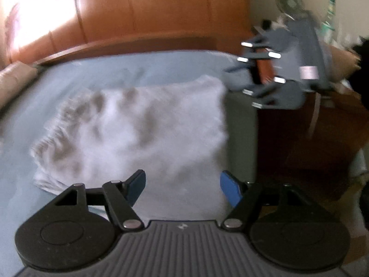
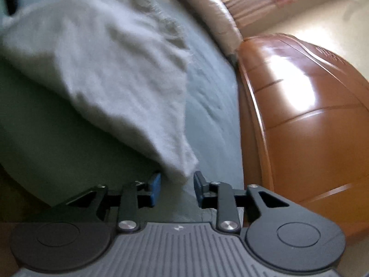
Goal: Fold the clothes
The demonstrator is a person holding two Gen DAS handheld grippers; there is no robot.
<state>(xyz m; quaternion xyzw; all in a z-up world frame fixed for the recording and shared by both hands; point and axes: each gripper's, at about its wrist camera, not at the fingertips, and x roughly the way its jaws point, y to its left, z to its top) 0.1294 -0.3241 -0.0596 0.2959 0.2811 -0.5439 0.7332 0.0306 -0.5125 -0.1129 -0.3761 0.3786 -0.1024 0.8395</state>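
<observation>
On the bed (image 1: 27, 120), near its edge beside the wooden headboard (image 1: 143, 13), lies a folded pale fuzzy garment (image 1: 138, 129). Left tongs (image 1: 182, 188) wide, empty. Right tongs (image 2: 177, 188) parted, garment corner between, unpinched.

No words, numbers or brand names can be read in either view. The only sign is a small pale emblem moulded on the ribbed grey plastic body of each handheld gripper (image 1: 182, 226), too small to make out. The pale label on the grey device (image 1: 308, 72) is blurred blank.
</observation>
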